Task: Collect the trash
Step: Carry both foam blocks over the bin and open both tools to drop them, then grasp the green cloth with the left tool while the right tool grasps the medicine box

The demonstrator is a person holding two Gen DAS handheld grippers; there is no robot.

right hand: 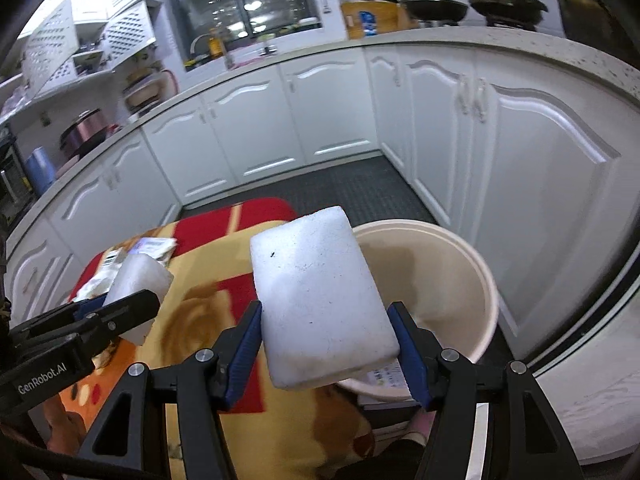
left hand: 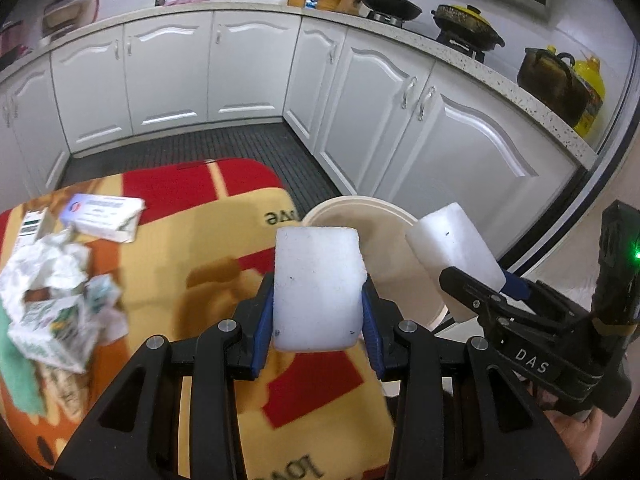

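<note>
My left gripper (left hand: 318, 320) is shut on a white foam block (left hand: 318, 284) and holds it above the blanket-covered table, beside the cream bucket (left hand: 352, 204). My right gripper (right hand: 332, 344) is shut on a second white foam block (right hand: 320, 300), held at the bucket's (right hand: 476, 264) left rim. Each gripper shows in the other's view: the right one (left hand: 480, 280) with its block (left hand: 452, 240) over the bucket, the left one (right hand: 116, 312) with its block (right hand: 138, 284). More trash lies at the table's left: crumpled paper (left hand: 48, 268), a small carton (left hand: 56, 328) and a flat white box (left hand: 106, 212).
A yellow and red blanket (left hand: 208, 248) covers the table. White kitchen cabinets (left hand: 168, 76) run behind and to the right, with pans (left hand: 392, 4) and pots (left hand: 468, 24) on the counter. Dark ridged floor (left hand: 240, 144) lies between. Papers (right hand: 388, 380) lie under the bucket.
</note>
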